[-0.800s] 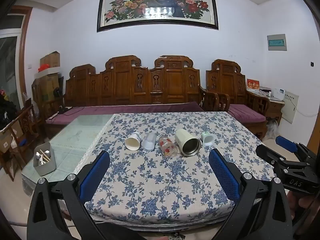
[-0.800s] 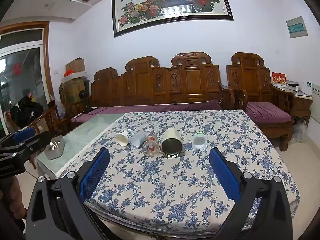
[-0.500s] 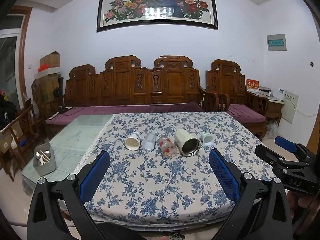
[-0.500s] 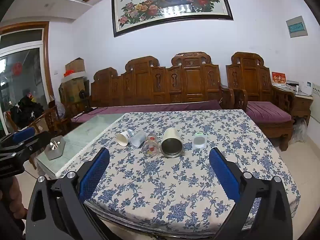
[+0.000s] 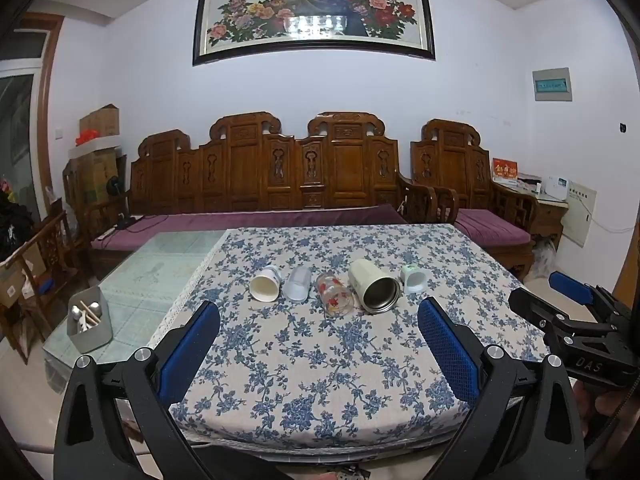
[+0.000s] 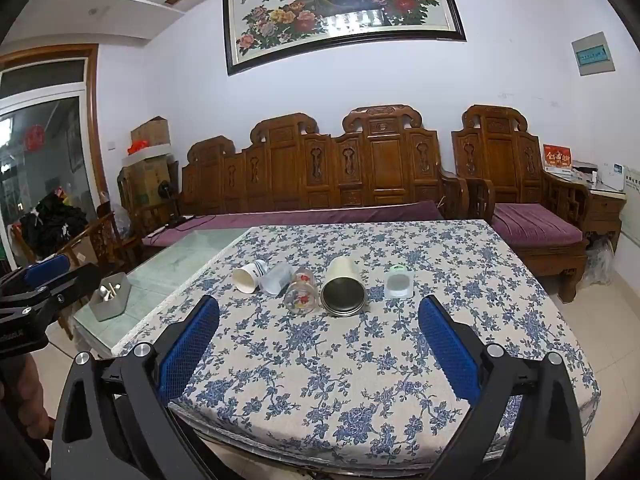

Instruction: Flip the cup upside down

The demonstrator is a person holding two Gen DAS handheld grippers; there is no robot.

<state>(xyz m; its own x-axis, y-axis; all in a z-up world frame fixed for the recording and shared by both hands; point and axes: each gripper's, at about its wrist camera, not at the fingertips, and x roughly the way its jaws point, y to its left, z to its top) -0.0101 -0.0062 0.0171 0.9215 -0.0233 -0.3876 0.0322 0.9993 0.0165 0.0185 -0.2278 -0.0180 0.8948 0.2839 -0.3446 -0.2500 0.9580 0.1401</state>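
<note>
Blue-flowered white tablecloth [image 5: 320, 360], cream tumbler [image 5: 370, 286], red-patterned glass [image 5: 334, 296], purple sofa cushion [image 5: 248, 222].

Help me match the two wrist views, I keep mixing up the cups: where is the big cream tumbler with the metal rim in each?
Left wrist view: the cream tumbler lies on its side, right of centre, mouth toward the camera.
Right wrist view: the same tumbler lies near centre.
Shared landmark: the red-patterned glass lies right beside it on its left.

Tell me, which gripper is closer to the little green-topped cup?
Right, probably. The green-topped cup lies almost straight ahead of the right gripper, just toward its right finger. From the left gripper it lies further off to the right. Both hang open, short of the table.
</note>
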